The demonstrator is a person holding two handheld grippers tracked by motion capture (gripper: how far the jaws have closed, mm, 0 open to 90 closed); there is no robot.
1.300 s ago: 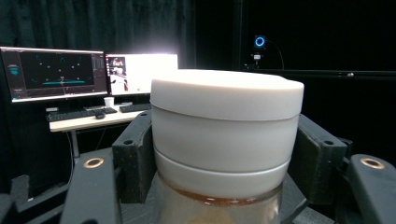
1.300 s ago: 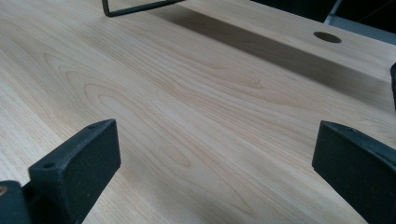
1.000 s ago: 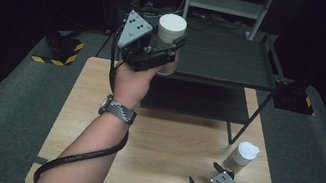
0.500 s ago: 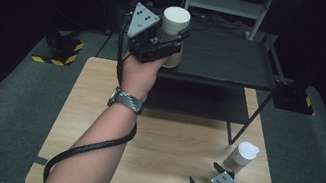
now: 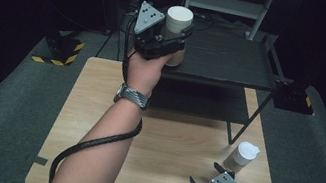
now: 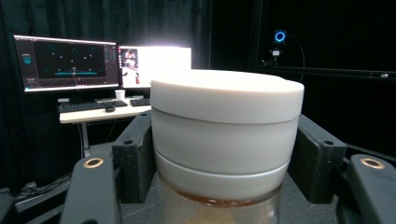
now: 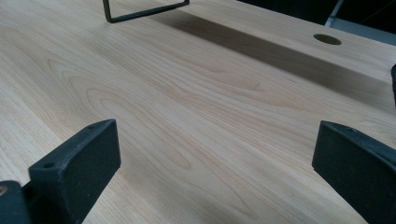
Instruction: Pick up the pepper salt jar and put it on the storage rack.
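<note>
My left gripper [image 5: 172, 42] is raised at the front left corner of the black shelf's top tier [image 5: 228, 57], shut on a jar with a white lid [image 5: 179, 18]. The left gripper view has that jar [image 6: 226, 135] upright, clamped just under its lid between both black fingers [image 6: 135, 158]; brownish contents show through the glass below. A second white-lidded jar [image 5: 241, 156] stands on the wooden table [image 5: 96, 110] at the right. Just in front of it, near the table's front edge, my right gripper [image 5: 204, 177] is open, and its view [image 7: 210, 154] has bare wood between the jaws.
The two-tier black shelf stands across the back of the table, its thin right leg [image 5: 246, 126] coming down close to the second jar. The leg's foot [image 7: 140, 14] and a round hole in the tabletop [image 7: 327, 38] lie ahead of the right gripper. Monitors [image 6: 65, 63] stand behind.
My left gripper has carried the jar a little farther back and to the right, toward the shelf's top tier. The right gripper and the second jar have stayed put.
</note>
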